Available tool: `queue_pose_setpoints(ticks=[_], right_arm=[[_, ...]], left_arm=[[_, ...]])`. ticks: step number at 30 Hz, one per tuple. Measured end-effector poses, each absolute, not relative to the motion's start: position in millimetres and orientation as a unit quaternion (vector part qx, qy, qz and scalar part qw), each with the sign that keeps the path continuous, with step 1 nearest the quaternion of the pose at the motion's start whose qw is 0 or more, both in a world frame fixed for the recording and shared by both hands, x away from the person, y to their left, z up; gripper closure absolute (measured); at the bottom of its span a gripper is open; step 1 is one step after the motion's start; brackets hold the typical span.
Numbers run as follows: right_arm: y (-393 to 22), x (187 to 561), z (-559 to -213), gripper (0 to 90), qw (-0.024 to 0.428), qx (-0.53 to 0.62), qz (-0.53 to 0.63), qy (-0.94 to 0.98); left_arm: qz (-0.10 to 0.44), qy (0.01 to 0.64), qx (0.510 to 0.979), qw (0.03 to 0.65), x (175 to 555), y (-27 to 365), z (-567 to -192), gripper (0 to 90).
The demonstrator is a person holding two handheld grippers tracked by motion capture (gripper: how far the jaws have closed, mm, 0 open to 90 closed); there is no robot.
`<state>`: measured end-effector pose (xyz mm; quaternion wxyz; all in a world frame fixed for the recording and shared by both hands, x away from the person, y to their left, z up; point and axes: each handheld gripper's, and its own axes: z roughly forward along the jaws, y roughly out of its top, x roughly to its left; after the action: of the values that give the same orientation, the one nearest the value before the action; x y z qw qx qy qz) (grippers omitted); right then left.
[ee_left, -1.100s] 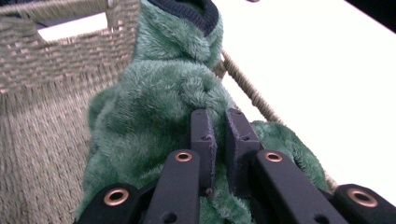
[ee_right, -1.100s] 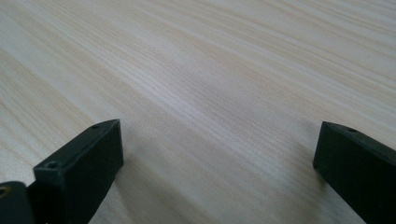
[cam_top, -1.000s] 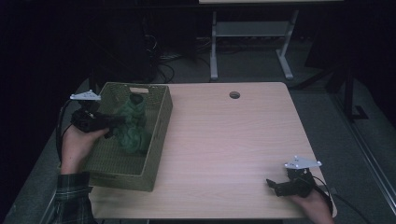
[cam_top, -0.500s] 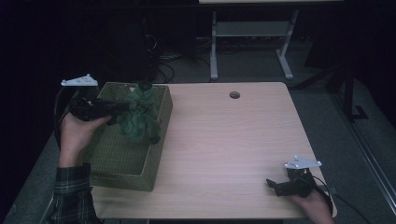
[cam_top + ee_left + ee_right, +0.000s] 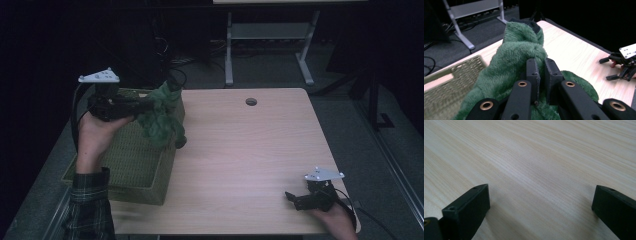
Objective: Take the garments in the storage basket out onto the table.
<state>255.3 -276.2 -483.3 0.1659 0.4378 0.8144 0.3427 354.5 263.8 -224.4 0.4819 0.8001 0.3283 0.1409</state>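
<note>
A fluffy green cloth (image 5: 161,120) hangs over the right rim of a woven green basket (image 5: 135,192) at the table's left. My left gripper (image 5: 145,106) is shut on it from the left and holds it up in the air. In the left gripper view the two pads (image 5: 532,72) pinch a fold of the green cloth (image 5: 516,47), with the basket (image 5: 454,82) below on the left. My right gripper (image 5: 295,200) rests near the table's front right corner. Its jaws stand wide open over bare wood (image 5: 541,205), with nothing between them.
The light wooden table (image 5: 250,160) has a round cable hole (image 5: 251,101) near its far edge. A metal stand (image 5: 270,35) and cables lie on the dark floor behind it. The basket's left side overhangs the table's left edge.
My left gripper has risen and moved right and away, lifting the green cloth from inside the basket up over its right rim. The right gripper has stayed put.
</note>
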Motion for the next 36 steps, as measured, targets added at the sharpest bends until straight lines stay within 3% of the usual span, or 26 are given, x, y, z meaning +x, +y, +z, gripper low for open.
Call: queue_pose_setpoints(ticks=[24,36], right_arm=[[-276.3,255.4,-483.2,1.1,0.166,0.438,0.343,0.815],[-276.1,255.2,-483.2,1.1,0.165,0.439,0.343,0.814]], left_arm=[[0.130,0.255,0.820,0.496,357.1,181.3,-209.4,84.2],[0.107,0.227,0.833,0.492,361.6,130.8,-228.2,84.3]])
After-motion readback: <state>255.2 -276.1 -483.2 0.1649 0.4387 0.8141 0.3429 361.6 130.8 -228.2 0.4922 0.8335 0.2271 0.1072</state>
